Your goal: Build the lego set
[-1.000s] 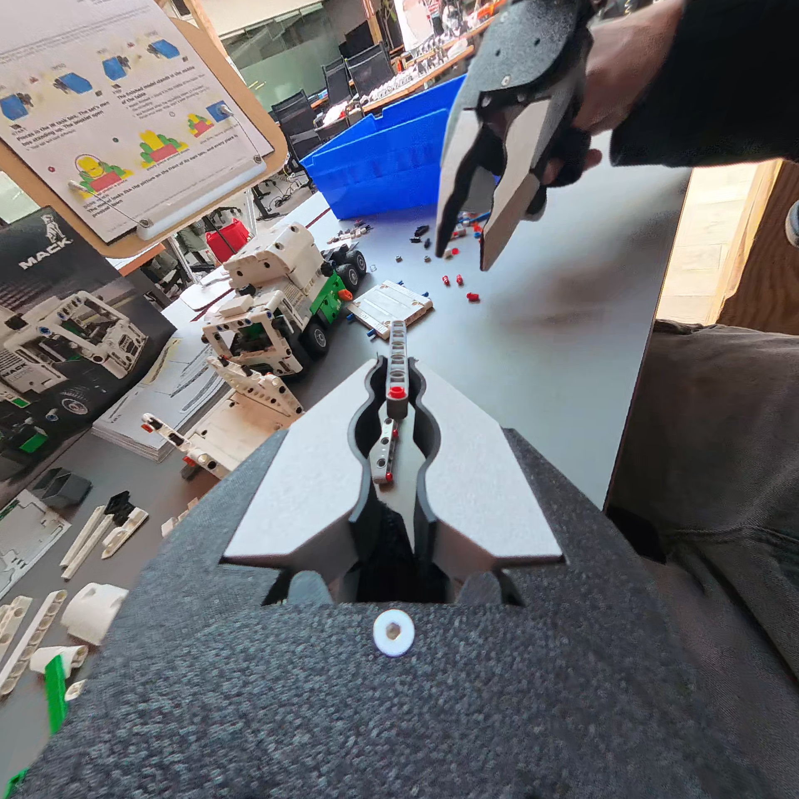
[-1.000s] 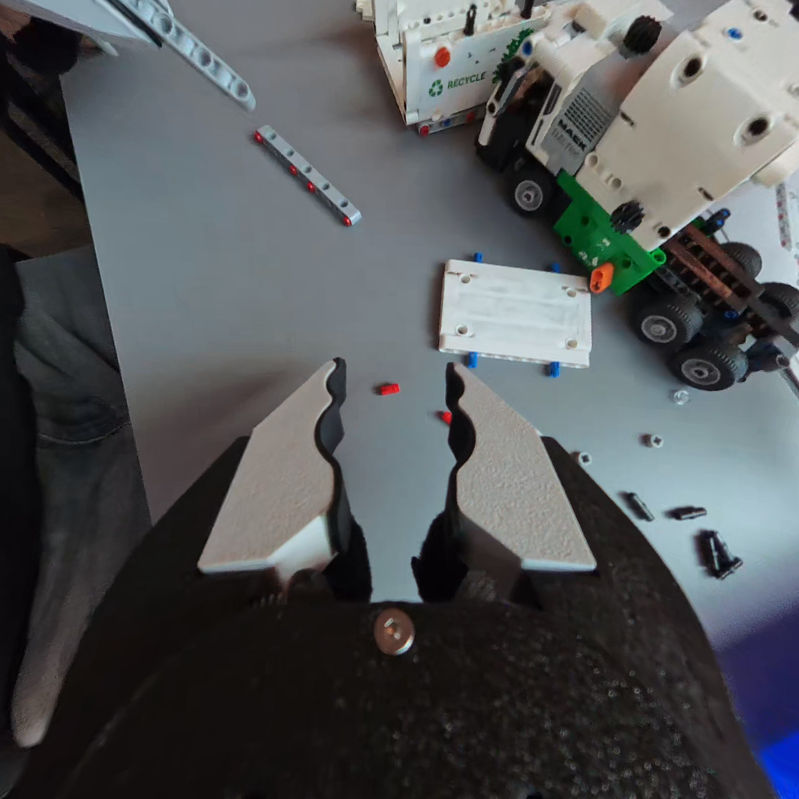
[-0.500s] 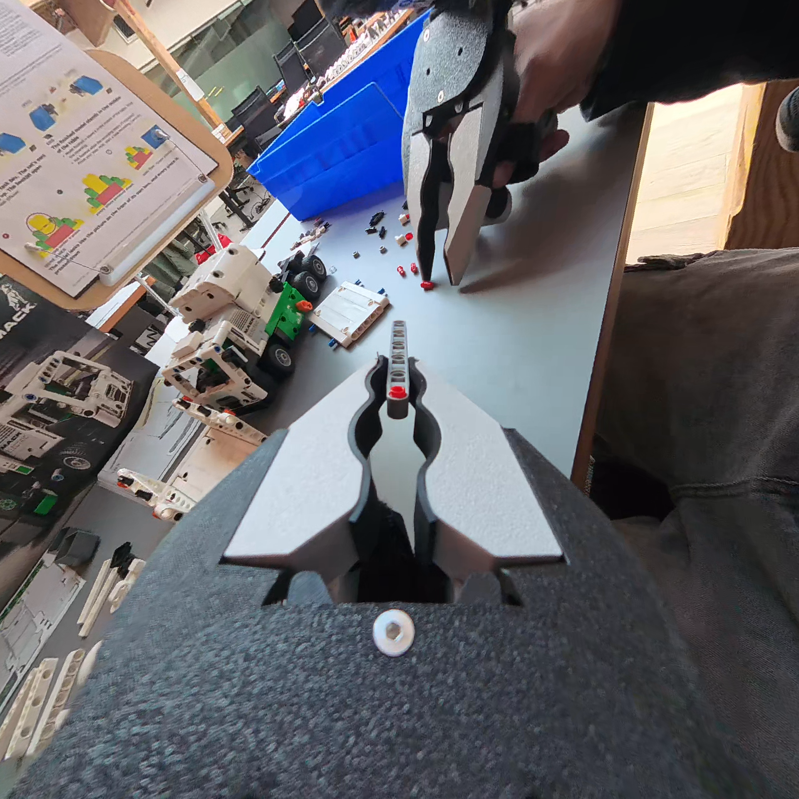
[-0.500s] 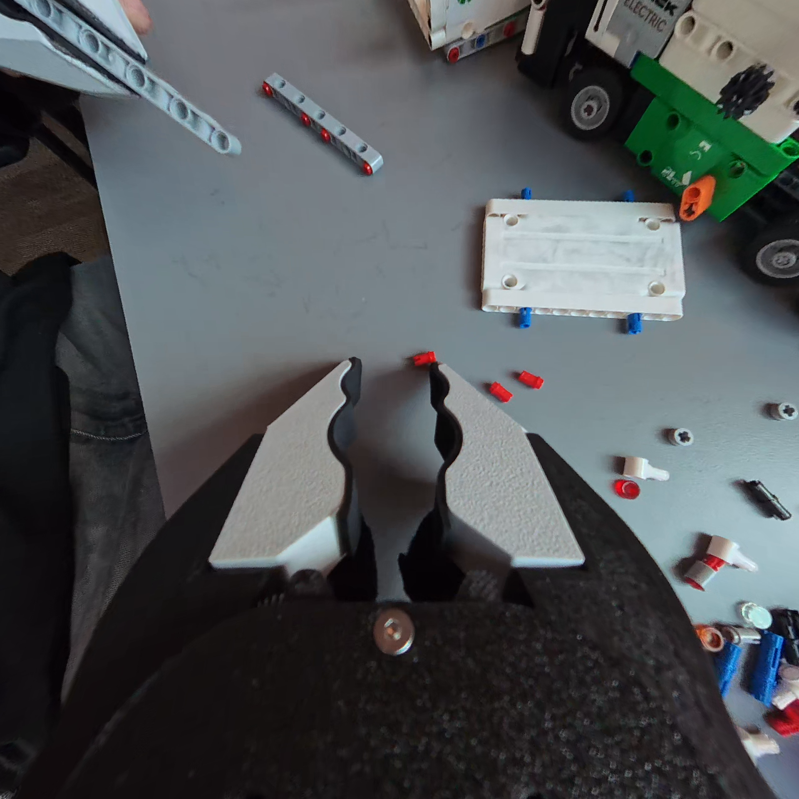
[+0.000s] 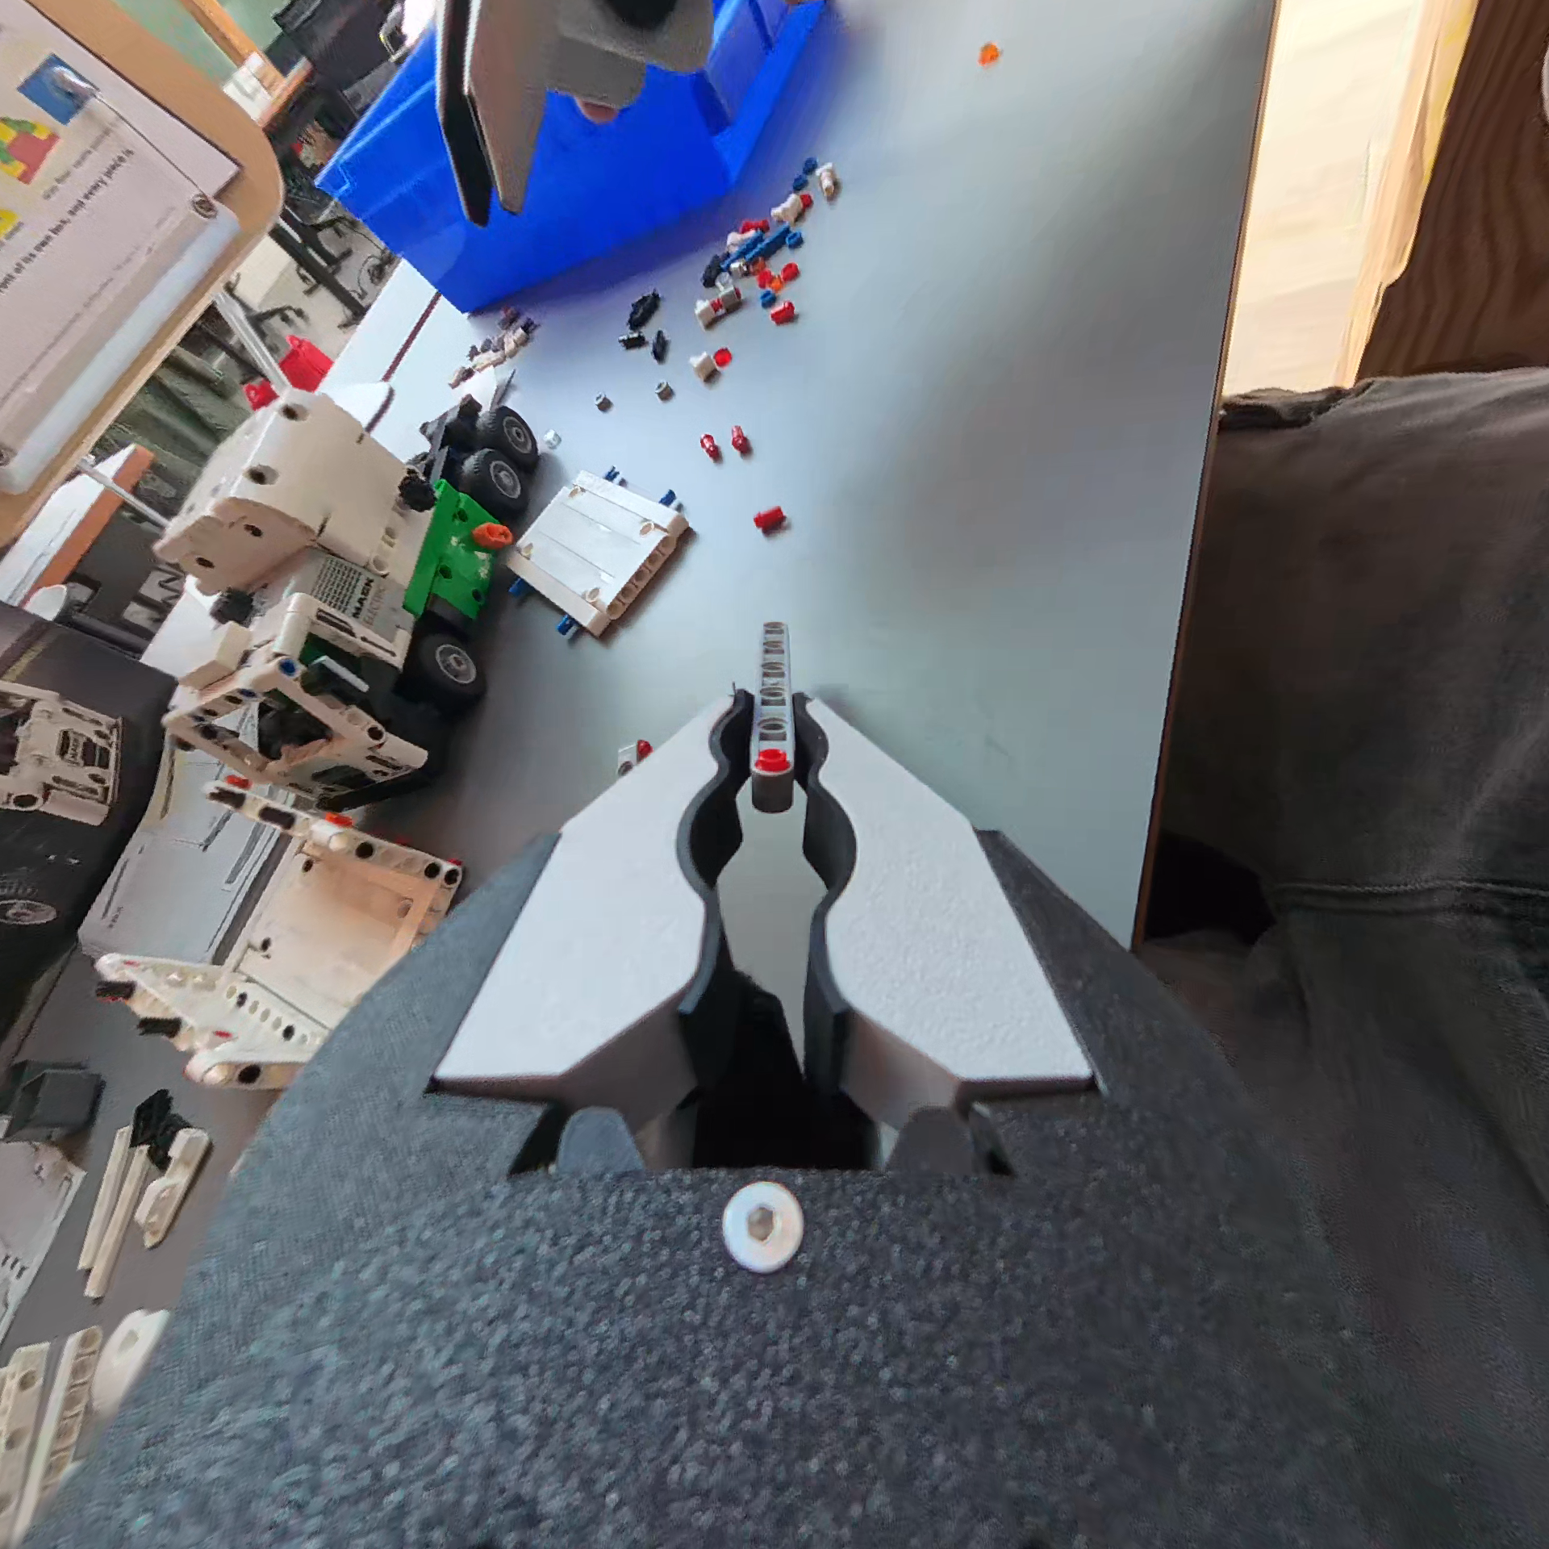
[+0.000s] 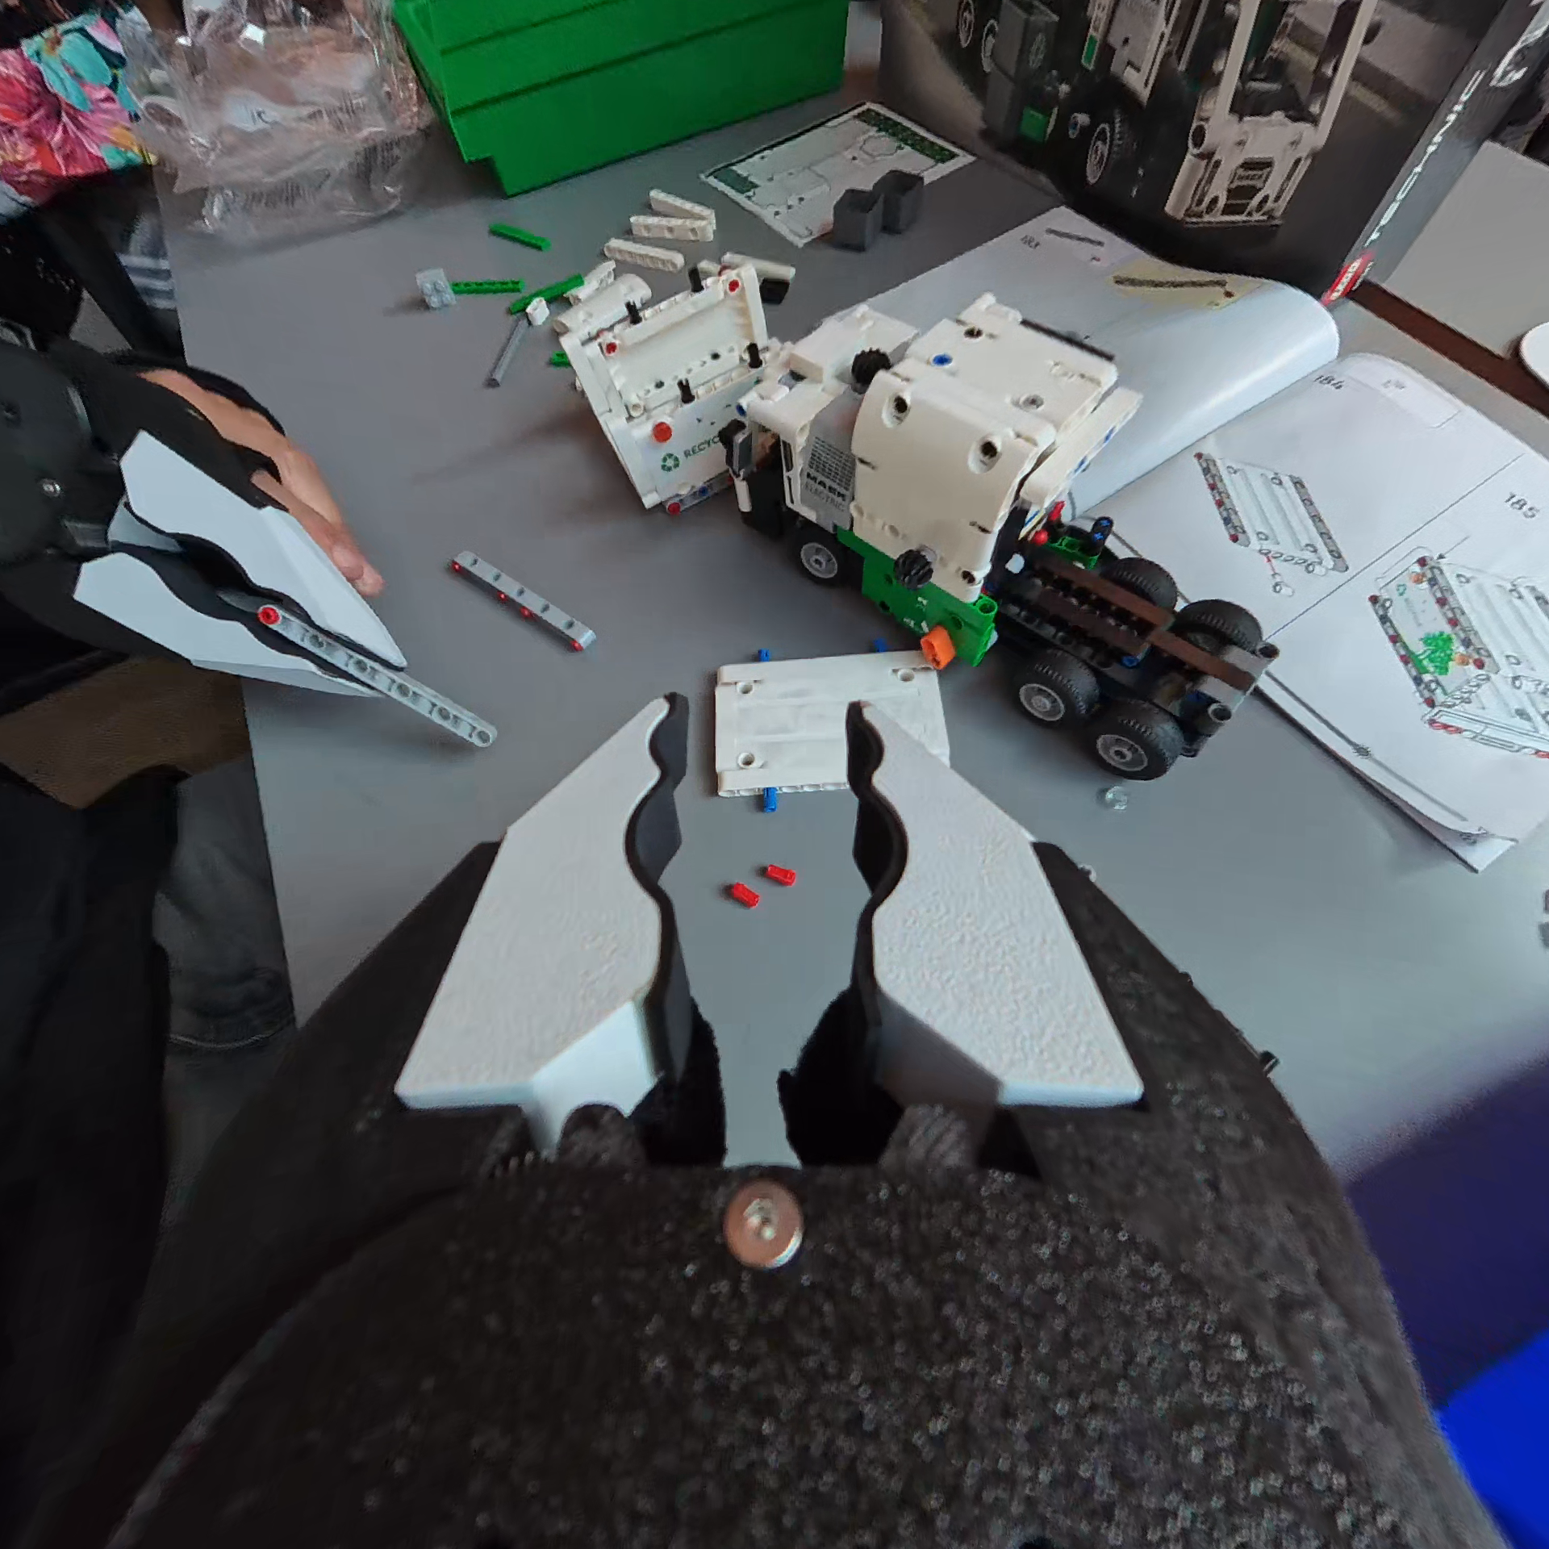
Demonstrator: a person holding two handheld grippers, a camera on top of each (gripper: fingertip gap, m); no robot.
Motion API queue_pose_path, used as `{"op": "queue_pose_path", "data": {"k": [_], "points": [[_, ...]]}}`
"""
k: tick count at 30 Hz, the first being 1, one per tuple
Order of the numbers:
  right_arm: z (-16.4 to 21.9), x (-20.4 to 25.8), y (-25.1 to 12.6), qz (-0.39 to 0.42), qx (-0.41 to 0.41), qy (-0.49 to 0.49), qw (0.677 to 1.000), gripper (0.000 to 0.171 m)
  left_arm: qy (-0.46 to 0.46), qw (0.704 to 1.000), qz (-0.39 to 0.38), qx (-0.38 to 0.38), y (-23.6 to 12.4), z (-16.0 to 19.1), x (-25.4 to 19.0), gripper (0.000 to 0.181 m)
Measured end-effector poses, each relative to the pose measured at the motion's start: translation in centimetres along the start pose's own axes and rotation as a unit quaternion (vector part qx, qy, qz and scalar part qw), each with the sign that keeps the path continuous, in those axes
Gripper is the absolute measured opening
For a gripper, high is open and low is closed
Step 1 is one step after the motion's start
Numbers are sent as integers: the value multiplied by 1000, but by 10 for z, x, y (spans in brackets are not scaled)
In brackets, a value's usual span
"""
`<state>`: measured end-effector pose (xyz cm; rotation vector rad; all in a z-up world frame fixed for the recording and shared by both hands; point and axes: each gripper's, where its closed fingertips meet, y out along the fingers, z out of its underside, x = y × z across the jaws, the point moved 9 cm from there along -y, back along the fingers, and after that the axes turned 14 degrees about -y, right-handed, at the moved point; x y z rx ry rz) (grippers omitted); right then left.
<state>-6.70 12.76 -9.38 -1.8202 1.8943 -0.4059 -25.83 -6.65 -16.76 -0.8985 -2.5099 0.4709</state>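
My left gripper (image 5: 769, 702) is shut on a grey beam (image 5: 773, 670) with a red pin in its near end, held over the grey table (image 5: 964, 587). The right wrist view shows this gripper (image 6: 390, 670) at the left with the beam (image 6: 436, 712) sticking out. My right gripper (image 6: 764, 708) is open and empty, raised above two loose red pins (image 6: 742, 894). It appears at the top of the left wrist view (image 5: 494, 168). A white panel (image 6: 796, 729) with blue pins lies beside the white and green truck (image 6: 922, 503). A second grey beam (image 6: 524, 599) lies on the table.
A blue bin (image 5: 587, 193) stands at the far end with several small loose parts (image 5: 754, 268) beside it. A green bin (image 6: 620, 75), the set's box (image 6: 1215, 109), an open instruction booklet (image 6: 1341, 587) and loose white and green pieces (image 6: 662, 226) ring the truck. The table edge (image 5: 1190, 587) runs along the right. The left gripper's tips are roughly 15 cm from the right gripper's.
My right gripper has lifted off the table, tilted up toward the truck and opened wider with nothing in it. My left gripper still holds the beam and has shifted slightly.
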Motion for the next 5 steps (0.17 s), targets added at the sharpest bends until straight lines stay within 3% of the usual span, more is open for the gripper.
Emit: {"op": "queue_pose_path", "data": {"k": [3,5], "points": [[19,6,10,-17,19,-14,1000,36,26,999,-7,20,7,2,-2,6],[30,18,17,-87,32,5,996,36,34,999,-14,22,8,3,-3,5]]}}
